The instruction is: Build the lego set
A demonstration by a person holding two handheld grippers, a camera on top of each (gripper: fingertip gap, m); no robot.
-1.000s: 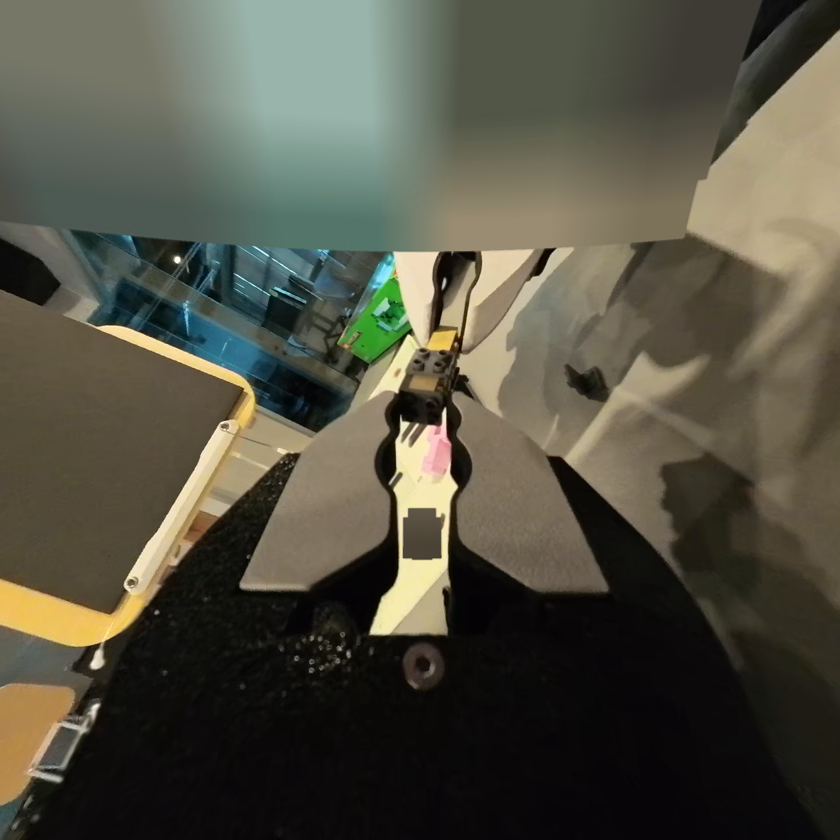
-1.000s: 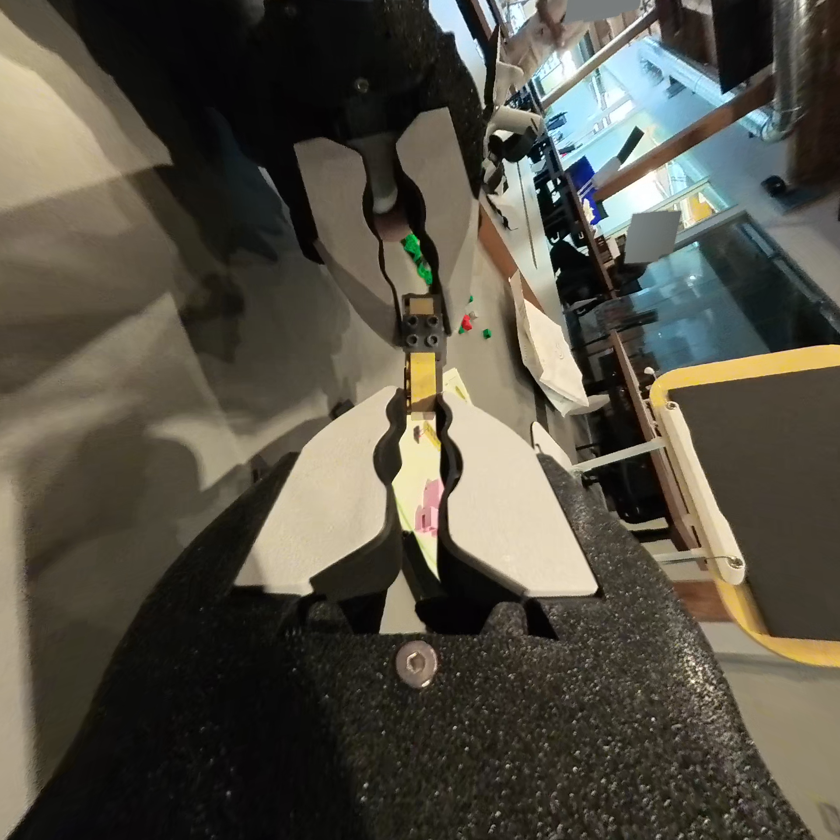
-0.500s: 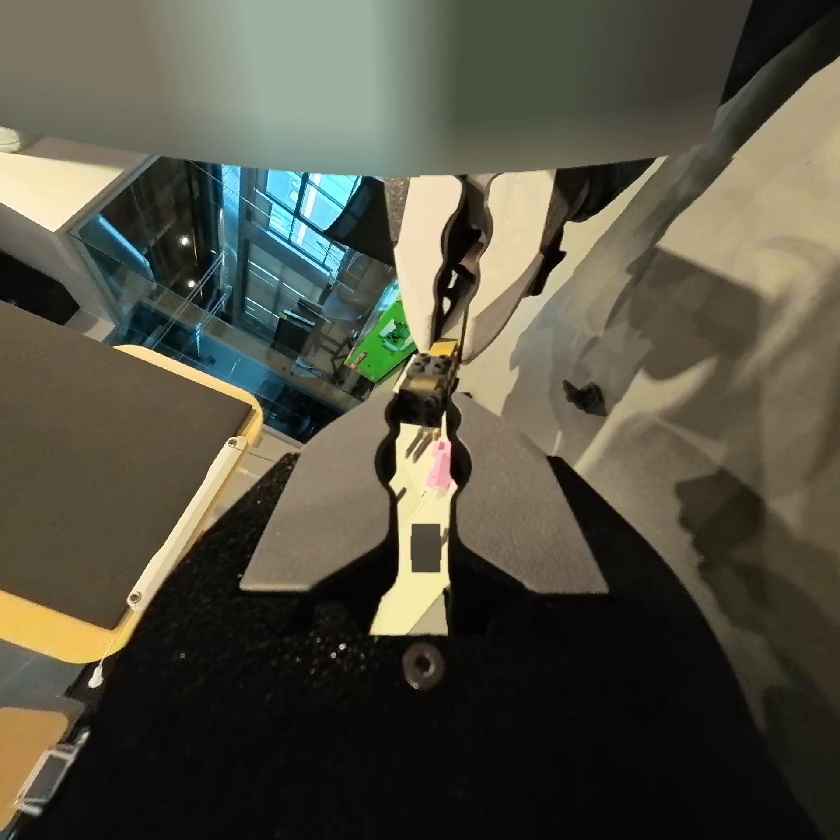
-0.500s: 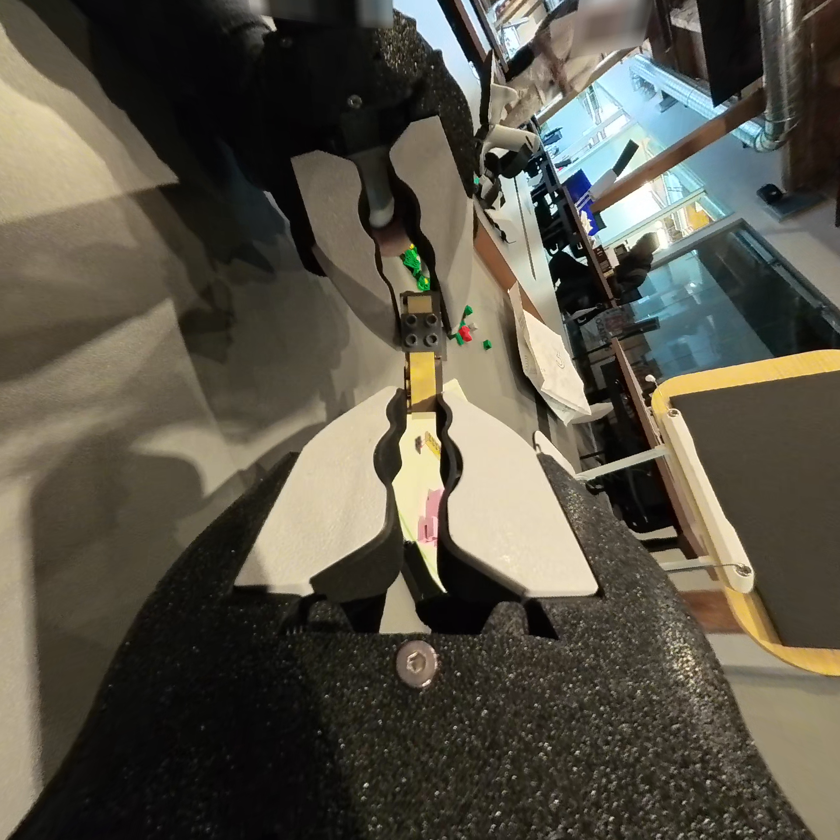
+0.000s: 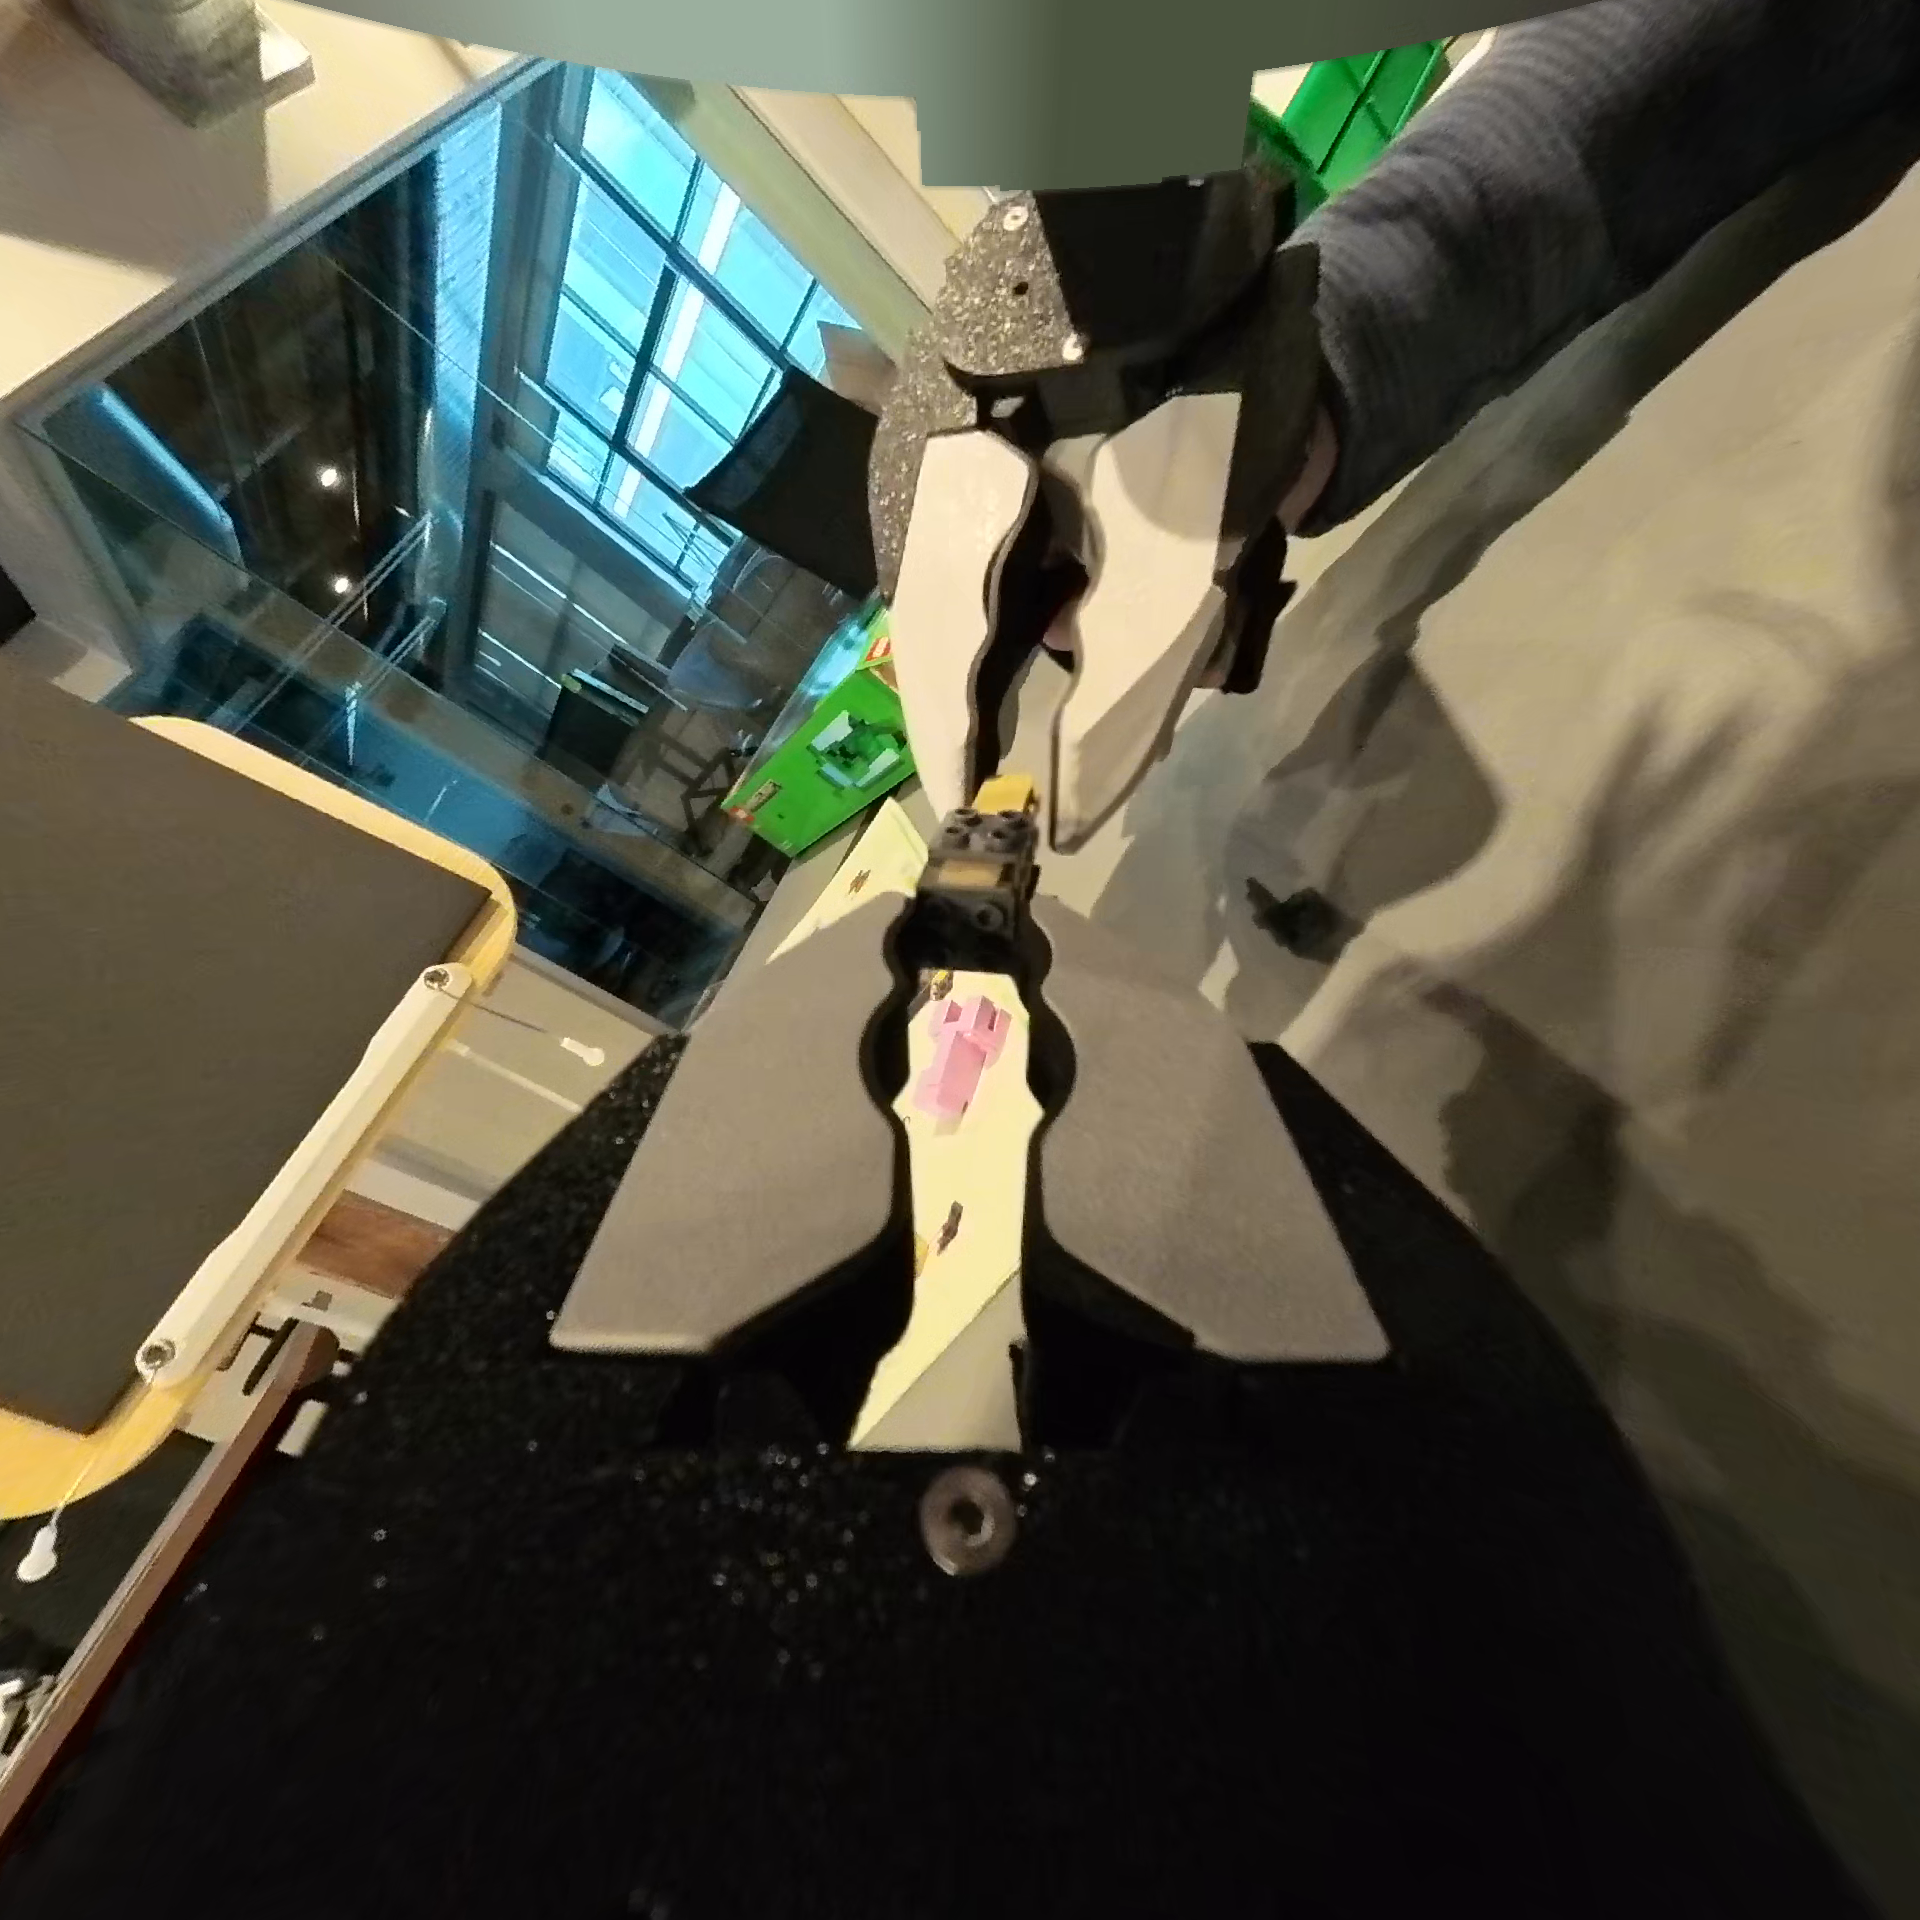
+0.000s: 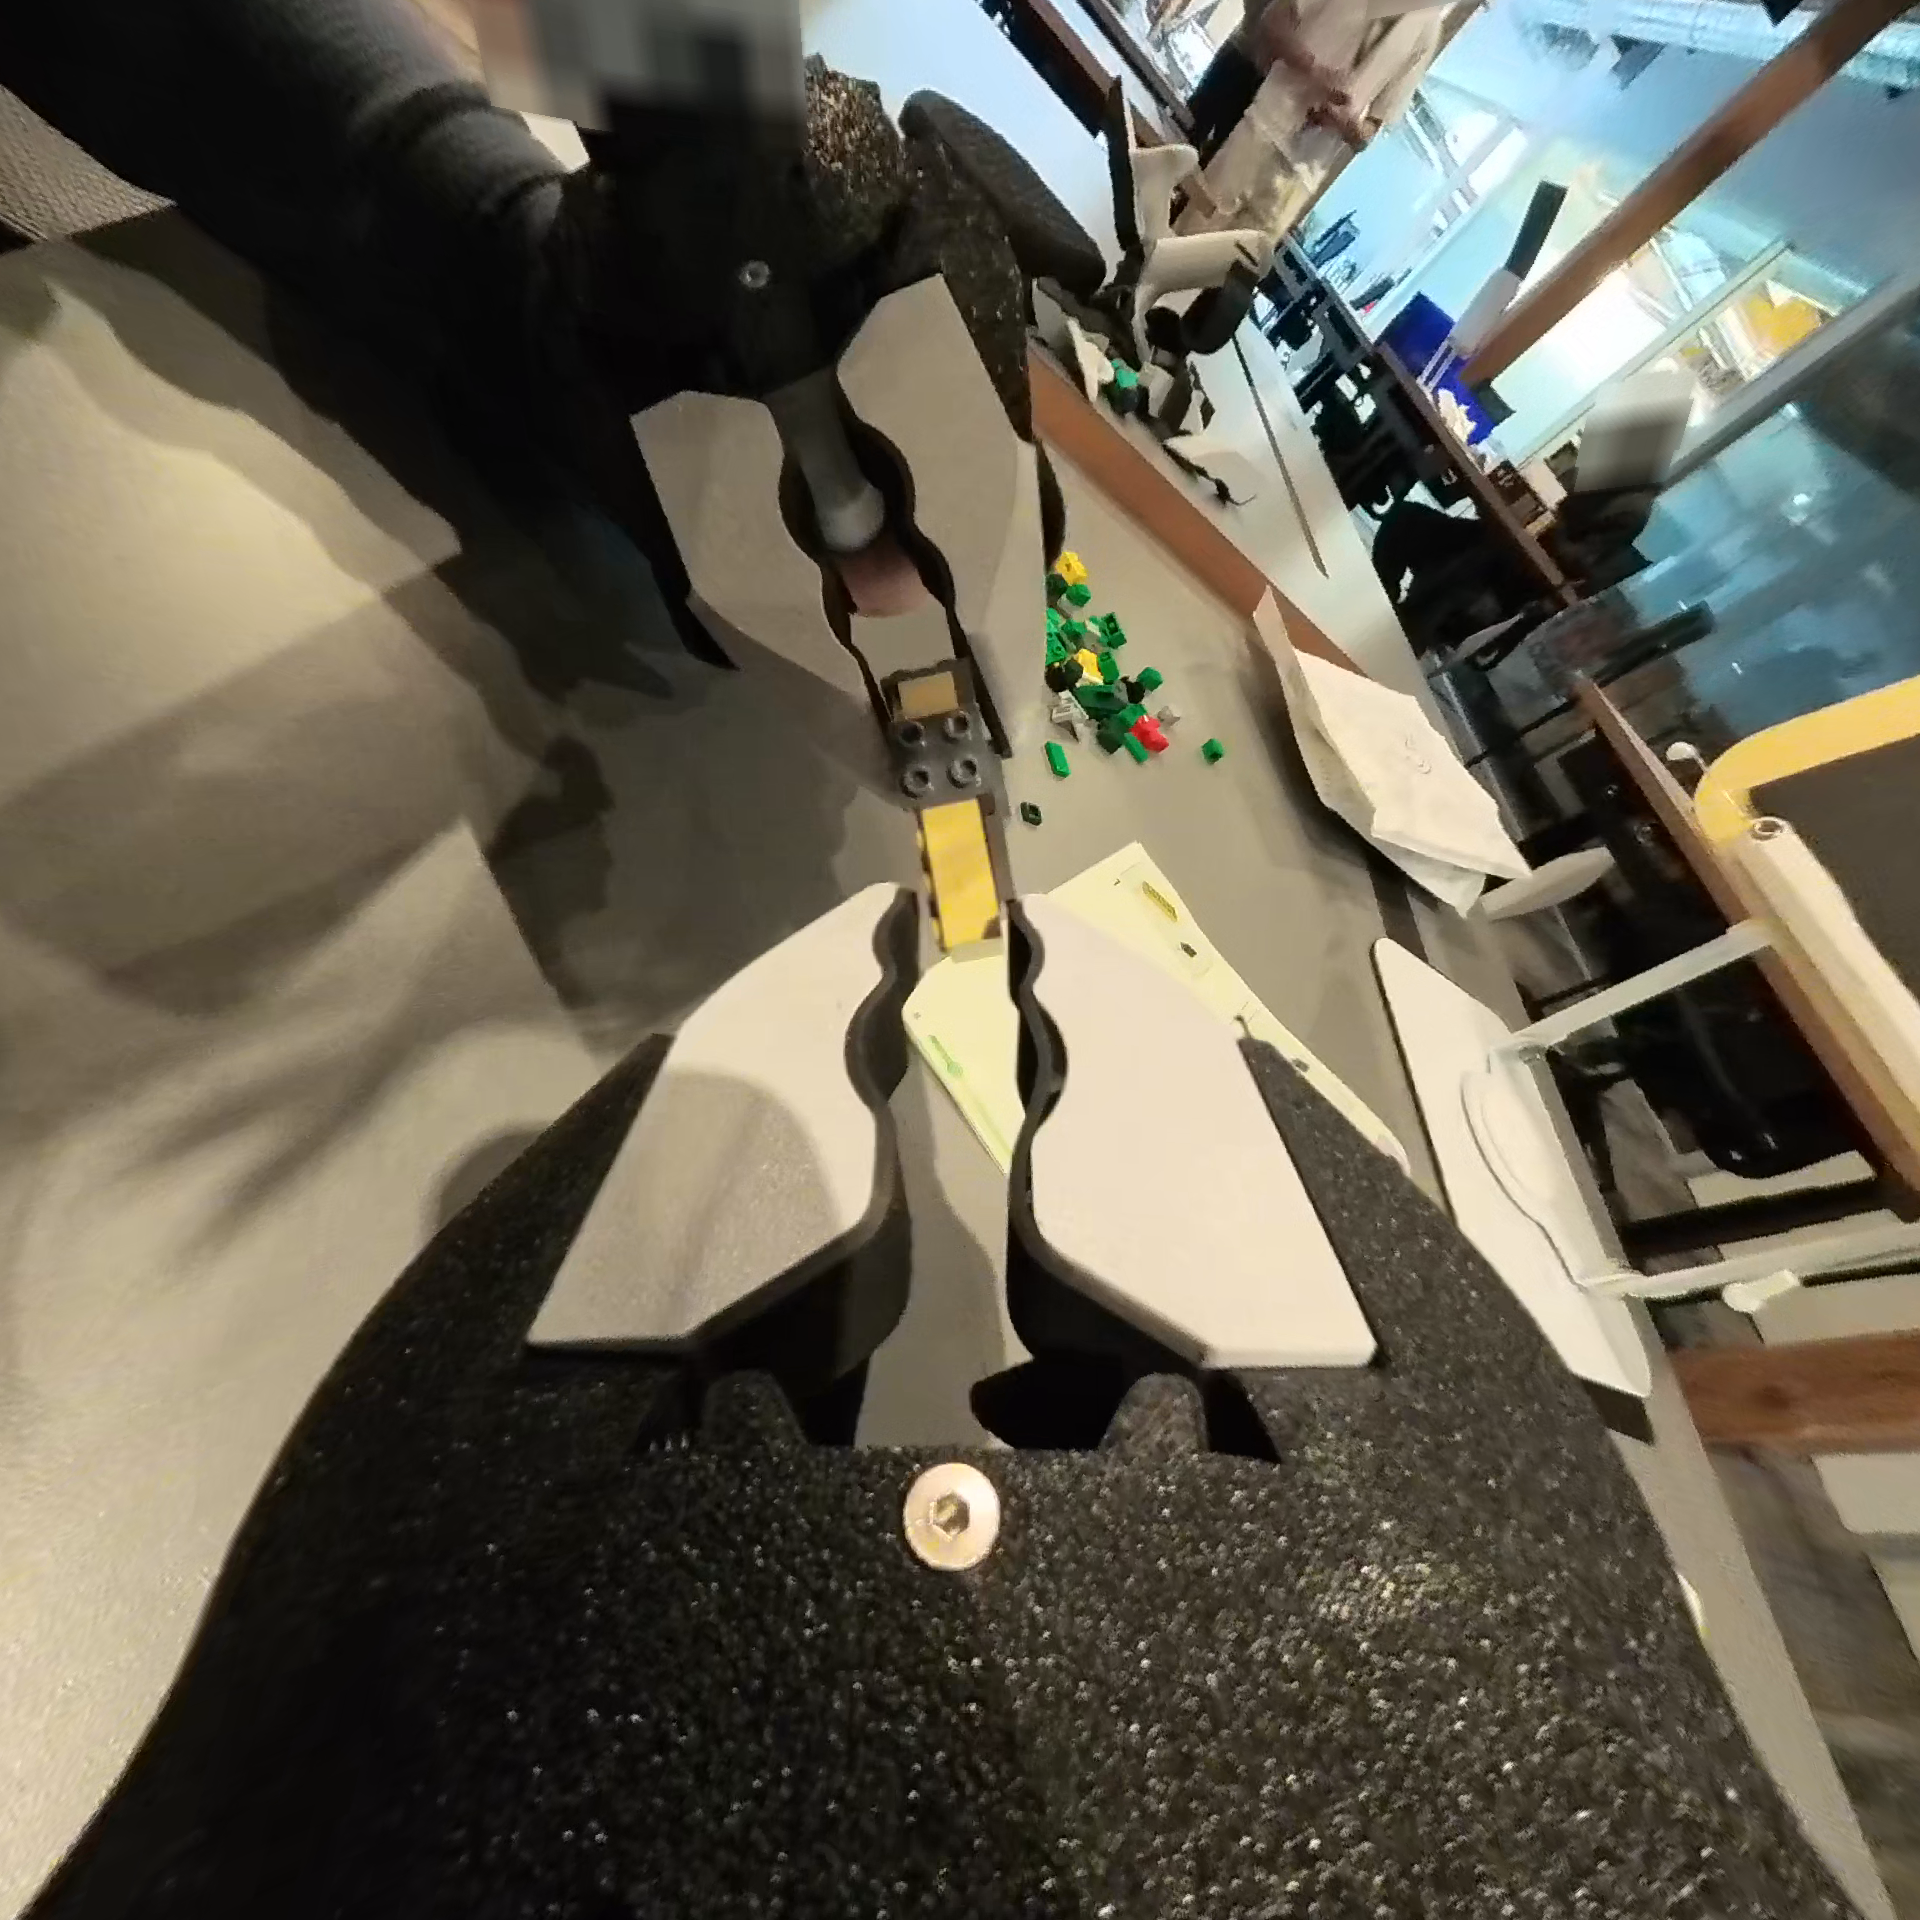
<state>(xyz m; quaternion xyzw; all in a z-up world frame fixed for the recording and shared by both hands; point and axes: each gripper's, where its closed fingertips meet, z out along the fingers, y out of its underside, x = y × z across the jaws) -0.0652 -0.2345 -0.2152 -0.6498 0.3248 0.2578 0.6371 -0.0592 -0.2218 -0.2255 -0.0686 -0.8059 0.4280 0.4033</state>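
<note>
The left tongs (image 5: 971,914) pinch the dark grey studded brick (image 5: 982,868). The right tongs (image 6: 961,920) squeeze the flat yellow piece (image 6: 961,868). Both have tipped up above the grey table (image 6: 1195,831), pieces staying joined, so pressing seems done.

A small lego assembly (image 6: 948,800) is held off the table, level between the two grippers: a dark grey piece with four studs showing, a tan tile at its far end and a long yellow tile at its near end in the right wrist view. In the left wrist view the same assembly (image 5: 977,871) shows its dark studded part nearest, yellow beyond. Loose bricks (image 6: 1101,681), mostly green with some yellow, one red and a few grey, lie scattered on the grey table to the right, farther off. A pale instruction sheet (image 6: 1132,935) lies flat beneath.
</note>
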